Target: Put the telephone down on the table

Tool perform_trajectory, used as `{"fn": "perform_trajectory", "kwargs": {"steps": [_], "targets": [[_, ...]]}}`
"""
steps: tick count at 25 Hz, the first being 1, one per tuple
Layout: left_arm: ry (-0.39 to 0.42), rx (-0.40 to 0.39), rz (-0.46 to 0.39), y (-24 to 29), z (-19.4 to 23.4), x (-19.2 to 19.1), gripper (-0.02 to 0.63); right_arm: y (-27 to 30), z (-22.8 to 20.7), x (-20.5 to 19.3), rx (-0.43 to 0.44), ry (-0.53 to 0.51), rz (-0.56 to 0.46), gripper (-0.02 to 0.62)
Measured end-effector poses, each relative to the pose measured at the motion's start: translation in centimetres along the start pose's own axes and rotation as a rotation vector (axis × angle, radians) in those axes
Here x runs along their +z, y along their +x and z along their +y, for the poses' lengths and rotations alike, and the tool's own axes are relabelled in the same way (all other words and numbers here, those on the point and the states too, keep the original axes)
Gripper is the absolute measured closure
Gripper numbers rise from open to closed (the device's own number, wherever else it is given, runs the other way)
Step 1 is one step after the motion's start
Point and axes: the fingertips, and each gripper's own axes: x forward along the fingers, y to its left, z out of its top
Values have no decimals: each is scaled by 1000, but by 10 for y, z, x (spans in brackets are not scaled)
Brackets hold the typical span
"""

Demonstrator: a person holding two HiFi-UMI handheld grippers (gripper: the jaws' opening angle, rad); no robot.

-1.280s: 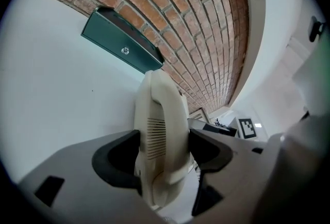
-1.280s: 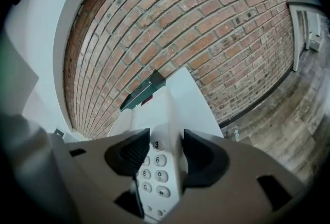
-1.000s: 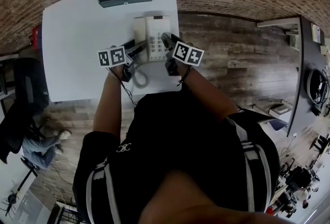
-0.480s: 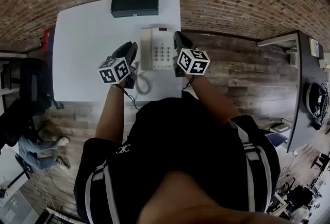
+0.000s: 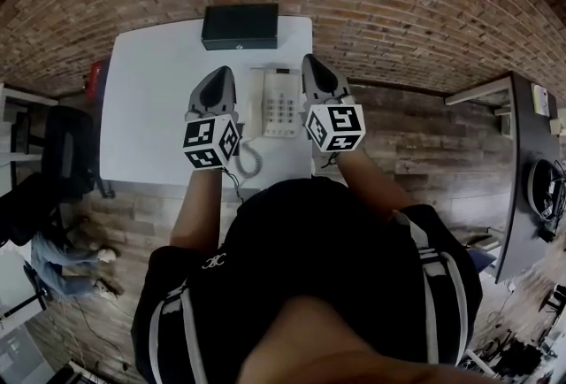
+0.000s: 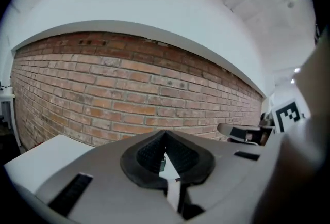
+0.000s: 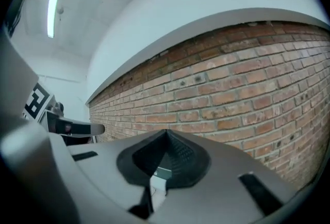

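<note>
Telephone [image 5: 281,103] lies flat on the worktop [image 5: 150,108], free of any grip. Left hand-held gripper [image 5: 217,77] and right hand-held gripper [image 5: 312,65] hover above either side of it, jaws pressed together on nothing. The task looks complete.

My head camera looks steeply down on the table [image 5: 150,108]. Cameras on my left hand-held gripper [image 5: 217,77] and right hand-held gripper [image 5: 314,68] face level toward the brick wall [image 6: 103,94], shared by all three views.
</note>
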Motion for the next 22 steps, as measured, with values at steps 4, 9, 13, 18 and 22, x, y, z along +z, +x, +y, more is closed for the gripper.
{"fn": "perform_trajectory", "kwargs": {"steps": [4, 9, 13, 18, 22], "targets": [[42, 32, -52, -12, -12, 23, 603, -9, -1, 36, 12, 1, -77, 596], [87, 60, -36, -14, -18, 21, 603, -11, -12, 35, -3, 18, -63, 596], [98, 67, -16, -14, -21, 18, 603, -14, -13, 27, 2, 13, -38, 597], [120, 81, 7, -14, -25, 13, 603, -16, -6, 22, 19, 15, -25, 597], [108, 83, 10, -14, -26, 12, 603, -15, 2, 18, 41, 16, -13, 597]]}}
